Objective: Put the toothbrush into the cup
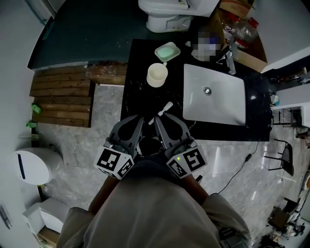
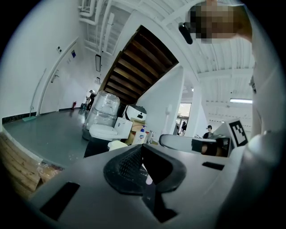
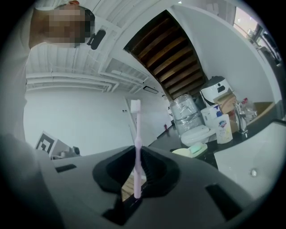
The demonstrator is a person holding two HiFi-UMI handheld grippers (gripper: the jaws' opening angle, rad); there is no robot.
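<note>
A cream cup (image 1: 157,75) stands on the black counter (image 1: 138,58), left of the white sink (image 1: 213,94). My right gripper (image 1: 156,120) is shut on a pale pink toothbrush (image 1: 164,110), whose white head points toward the cup from the counter's near edge. In the right gripper view the toothbrush (image 3: 136,147) stands upright, pinched between the closed jaws of the gripper (image 3: 136,157). My left gripper (image 1: 141,118) sits just left of the right one, shut and holding nothing. In the left gripper view its jaws (image 2: 142,154) meet, and the cup (image 2: 117,144) shows beyond them.
A green soap dish (image 1: 167,51) lies behind the cup. A faucet (image 1: 228,59) and bottles (image 1: 240,29) stand at the sink's far side. A white toilet (image 1: 167,14) is beyond the counter. Wooden slats (image 1: 62,102) lie on the floor to the left.
</note>
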